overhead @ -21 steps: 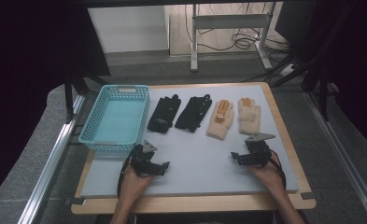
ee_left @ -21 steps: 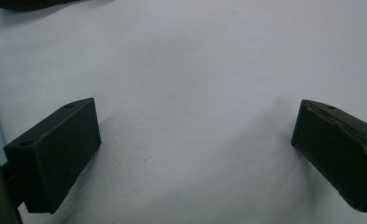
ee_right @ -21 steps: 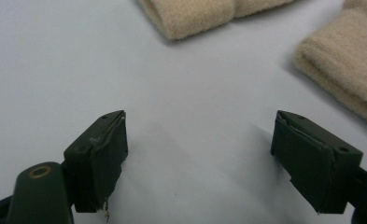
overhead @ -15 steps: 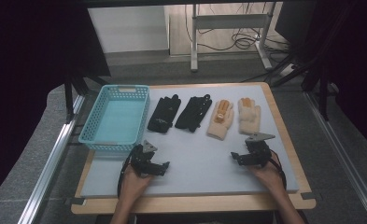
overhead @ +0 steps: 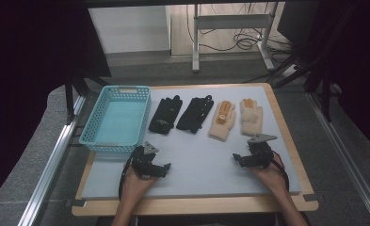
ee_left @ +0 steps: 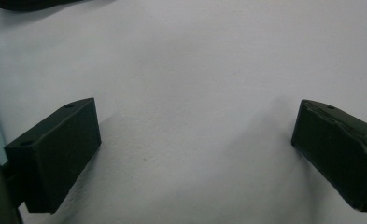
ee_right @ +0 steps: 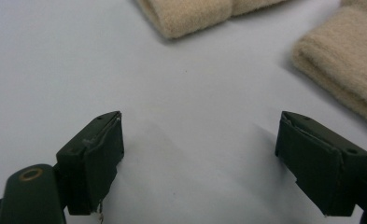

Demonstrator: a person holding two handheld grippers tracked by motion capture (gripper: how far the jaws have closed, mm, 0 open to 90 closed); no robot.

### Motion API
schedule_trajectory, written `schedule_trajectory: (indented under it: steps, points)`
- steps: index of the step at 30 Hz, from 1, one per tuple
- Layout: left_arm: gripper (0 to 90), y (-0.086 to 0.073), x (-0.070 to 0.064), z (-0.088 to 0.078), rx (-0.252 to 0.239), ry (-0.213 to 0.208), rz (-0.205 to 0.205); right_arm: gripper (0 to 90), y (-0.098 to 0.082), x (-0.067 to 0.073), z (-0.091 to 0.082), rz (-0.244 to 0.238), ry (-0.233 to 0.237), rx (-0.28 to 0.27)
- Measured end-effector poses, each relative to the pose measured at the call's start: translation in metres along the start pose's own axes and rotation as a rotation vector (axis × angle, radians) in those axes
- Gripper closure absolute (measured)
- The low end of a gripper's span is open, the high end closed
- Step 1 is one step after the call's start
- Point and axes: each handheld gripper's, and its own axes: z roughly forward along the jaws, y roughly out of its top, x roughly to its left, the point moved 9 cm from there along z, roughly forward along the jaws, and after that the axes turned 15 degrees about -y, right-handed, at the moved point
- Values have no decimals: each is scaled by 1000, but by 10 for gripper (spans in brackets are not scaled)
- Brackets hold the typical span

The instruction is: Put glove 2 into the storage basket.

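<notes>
Two black gloves (overhead: 165,115) (overhead: 195,113) and two beige gloves (overhead: 222,121) (overhead: 251,116) lie in a row across the far half of the white mat. My left gripper (overhead: 150,162) rests low on the mat near its front left, just in front of the basket; in the left gripper view its gripper (ee_left: 195,154) stands open over bare mat. My right gripper (overhead: 248,155) sits at the front right, short of the beige gloves; in the right gripper view the gripper (ee_right: 200,161) is open, with two beige cuffs (ee_right: 190,16) (ee_right: 344,70) ahead of it.
A light blue mesh basket (overhead: 115,141) stands at the mat's left, empty. The mat lies on a wooden board (overhead: 197,206) whose edges frame it. Metal rails (overhead: 46,174) run along both sides, and a table leg frame stands beyond the far edge.
</notes>
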Motion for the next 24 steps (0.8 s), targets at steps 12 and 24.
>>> schedule_trajectory:
  steps: [12, 24]
  points:
    - [18, 0, 0, 0, -1, 1, 1, 162, 11, 4, 2, 9, 26, 10]
    - [20, 0, 0, 0, -1, 2, 1, 164, 61, 26, 15, 6, 85, -8]
